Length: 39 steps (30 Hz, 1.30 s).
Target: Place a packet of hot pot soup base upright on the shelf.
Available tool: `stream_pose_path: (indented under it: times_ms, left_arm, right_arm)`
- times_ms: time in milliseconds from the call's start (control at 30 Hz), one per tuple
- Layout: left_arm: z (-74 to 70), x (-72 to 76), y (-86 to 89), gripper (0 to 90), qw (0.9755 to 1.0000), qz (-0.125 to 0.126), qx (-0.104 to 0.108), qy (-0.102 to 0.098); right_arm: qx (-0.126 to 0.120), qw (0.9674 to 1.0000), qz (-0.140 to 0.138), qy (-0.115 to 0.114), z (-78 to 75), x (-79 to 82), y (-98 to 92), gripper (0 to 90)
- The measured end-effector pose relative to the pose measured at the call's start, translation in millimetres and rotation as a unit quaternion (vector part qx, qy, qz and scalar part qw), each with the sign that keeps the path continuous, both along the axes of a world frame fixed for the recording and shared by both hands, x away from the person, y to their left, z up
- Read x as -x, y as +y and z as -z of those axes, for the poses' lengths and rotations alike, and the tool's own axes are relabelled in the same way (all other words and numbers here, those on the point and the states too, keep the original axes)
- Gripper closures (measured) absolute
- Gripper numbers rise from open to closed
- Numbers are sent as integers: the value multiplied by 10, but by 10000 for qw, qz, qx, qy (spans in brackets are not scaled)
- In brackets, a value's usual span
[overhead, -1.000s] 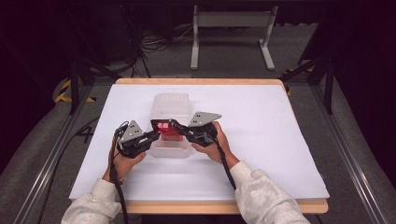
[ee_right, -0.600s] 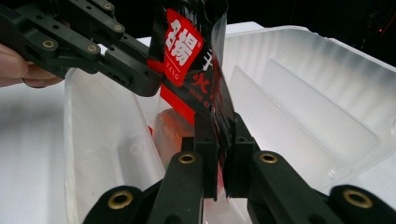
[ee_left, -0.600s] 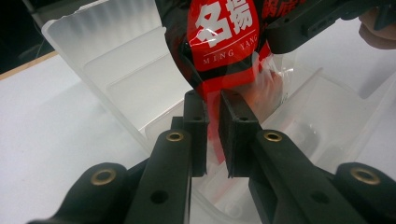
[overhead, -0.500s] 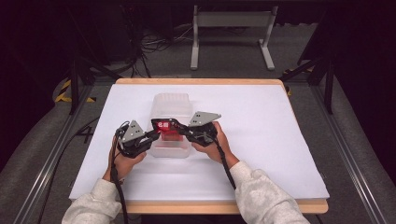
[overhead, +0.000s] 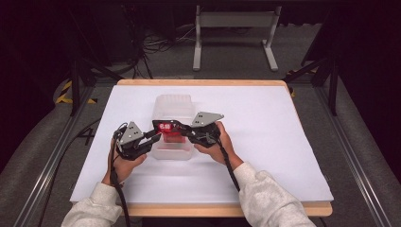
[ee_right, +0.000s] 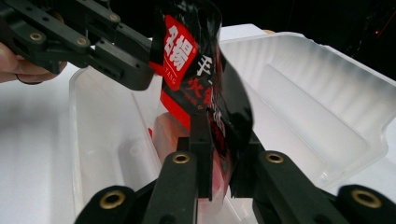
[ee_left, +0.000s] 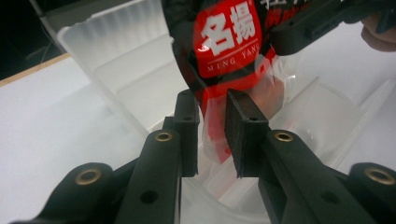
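A red and black snack packet (overhead: 168,127) with white characters hangs over an open clear plastic box (overhead: 173,152). My left gripper (overhead: 158,134) comes in from the left, and in the left gripper view its jaws (ee_left: 212,135) close on the packet's (ee_left: 229,42) lower clear edge. My right gripper (overhead: 178,128) comes in from the right. The right gripper view has it (ee_right: 222,158) shut on the packet's (ee_right: 187,60) bottom part. The other gripper (ee_right: 126,65) meets the packet's far edge there. The box's lid (overhead: 173,108) stands open behind.
The box sits in the middle of a white-covered table (overhead: 283,142) with a wooden rim. Cables trail from both grippers toward the front edge. A metal frame (overhead: 234,33) and dark floor lie beyond the table's far side.
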<state>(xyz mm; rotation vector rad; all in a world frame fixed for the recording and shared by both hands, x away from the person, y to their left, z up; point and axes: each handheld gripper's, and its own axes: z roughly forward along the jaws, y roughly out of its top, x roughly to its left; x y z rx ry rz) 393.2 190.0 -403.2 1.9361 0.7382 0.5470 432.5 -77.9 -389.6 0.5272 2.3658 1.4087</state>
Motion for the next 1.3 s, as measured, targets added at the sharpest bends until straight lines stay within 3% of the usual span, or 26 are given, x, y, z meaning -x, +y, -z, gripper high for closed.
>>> stream_pose_path:
  times_ms: [200,367,833,1300]
  left_arm:
    - [-51,35,27,697,9998,-152,60,-134]
    - [-97,94,45,591,9993,-297,95,-201]
    - [-146,214,64,346,9976,-623,148,-280]
    - [-195,371,-58,246,9978,-515,89,-413]
  right_arm:
    - [75,9999,120,-64,-71,-9,-32,750]
    - [267,9990,342,-146,-148,-40,-93,680]
    - [580,9961,529,-392,-305,-21,-239,632]
    - [866,9925,691,-511,-417,45,-453,567]
